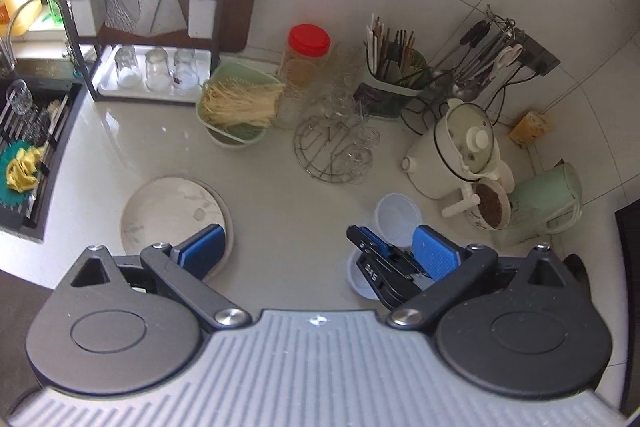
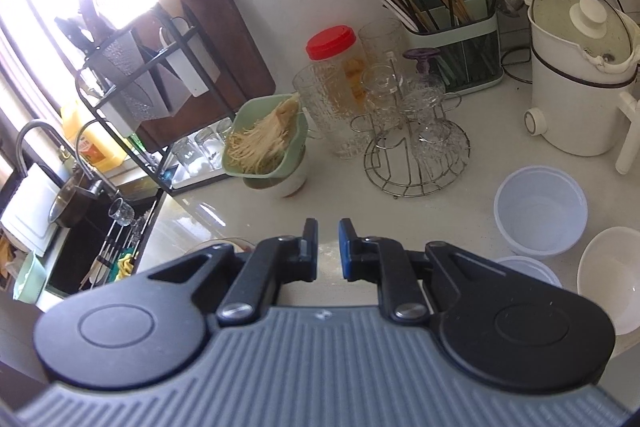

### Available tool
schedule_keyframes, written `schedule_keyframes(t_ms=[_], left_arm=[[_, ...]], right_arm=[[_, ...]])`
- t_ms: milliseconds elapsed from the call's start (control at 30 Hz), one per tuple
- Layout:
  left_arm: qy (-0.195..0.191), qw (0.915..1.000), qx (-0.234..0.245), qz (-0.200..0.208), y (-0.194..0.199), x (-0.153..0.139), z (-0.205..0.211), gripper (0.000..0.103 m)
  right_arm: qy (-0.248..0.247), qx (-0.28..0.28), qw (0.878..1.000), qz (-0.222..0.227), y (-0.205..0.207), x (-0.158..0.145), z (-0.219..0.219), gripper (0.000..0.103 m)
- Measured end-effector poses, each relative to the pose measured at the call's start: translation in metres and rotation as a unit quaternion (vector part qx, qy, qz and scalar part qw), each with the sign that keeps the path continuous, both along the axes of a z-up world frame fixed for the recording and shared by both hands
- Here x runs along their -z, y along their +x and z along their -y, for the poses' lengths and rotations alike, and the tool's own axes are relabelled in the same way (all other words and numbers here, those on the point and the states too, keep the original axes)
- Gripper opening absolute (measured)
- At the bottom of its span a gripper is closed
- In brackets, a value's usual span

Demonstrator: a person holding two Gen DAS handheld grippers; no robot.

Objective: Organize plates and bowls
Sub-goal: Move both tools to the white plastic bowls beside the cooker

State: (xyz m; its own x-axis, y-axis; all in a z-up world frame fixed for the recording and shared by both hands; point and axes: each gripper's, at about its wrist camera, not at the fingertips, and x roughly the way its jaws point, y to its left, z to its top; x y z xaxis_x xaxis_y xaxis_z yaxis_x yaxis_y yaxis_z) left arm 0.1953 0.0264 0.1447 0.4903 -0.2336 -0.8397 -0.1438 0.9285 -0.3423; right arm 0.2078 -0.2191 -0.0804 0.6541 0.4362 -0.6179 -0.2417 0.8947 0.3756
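Strong daylight floods in from the upper left of both views, blowing out that corner to white and washing over the black metal dish rack [image 1: 140, 7]; glare sheens the glossy white countertop [image 2: 192, 223]; fisheye distortion bends the edges, and nearby gripper bodies look soft

Right gripper [image 2: 328, 247] nearly closed (holding nothing) above the counter [image 2: 460, 215]; pale plastic bowl [image 2: 540, 213] at right

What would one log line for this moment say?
left claw: open, empty | right claw: nearly shut, empty | plate: on counter | plastic bowl: upright, untouched
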Motion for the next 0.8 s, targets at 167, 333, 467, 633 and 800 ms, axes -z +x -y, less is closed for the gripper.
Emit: schedule_keyframes(t_ms=[167, 333, 467, 633, 800], left_arm=[[-0.025, 0.9996, 0.008, -0.006, 0.006, 0.005, 0.014, 0.101], [-0.031, 0.9994, 0.013, -0.008, 0.014, 0.012, 0.031, 0.101], [-0.037, 0.9991, 0.018, -0.010, 0.021, 0.017, 0.042, 0.102], [-0.049, 0.9977, 0.037, -0.030, 0.029, 0.027, 0.058, 0.102], [-0.049, 0.9974, 0.046, -0.026, 0.035, 0.045, 0.066, 0.103]], right_arm=[[0.003, 0.016, 1.000, -0.001, 0.003, 0.002, 0.017, 0.015], [0.000, 0.030, 1.000, -0.007, 0.002, 0.006, 0.034, 0.015], [0.001, 0.049, 0.999, -0.013, 0.001, 0.010, 0.050, 0.015], [-0.003, 0.073, 0.997, -0.014, -0.003, 0.014, 0.072, 0.015], [-0.004, 0.103, 0.994, -0.027, -0.012, 0.024, 0.092, 0.015]])
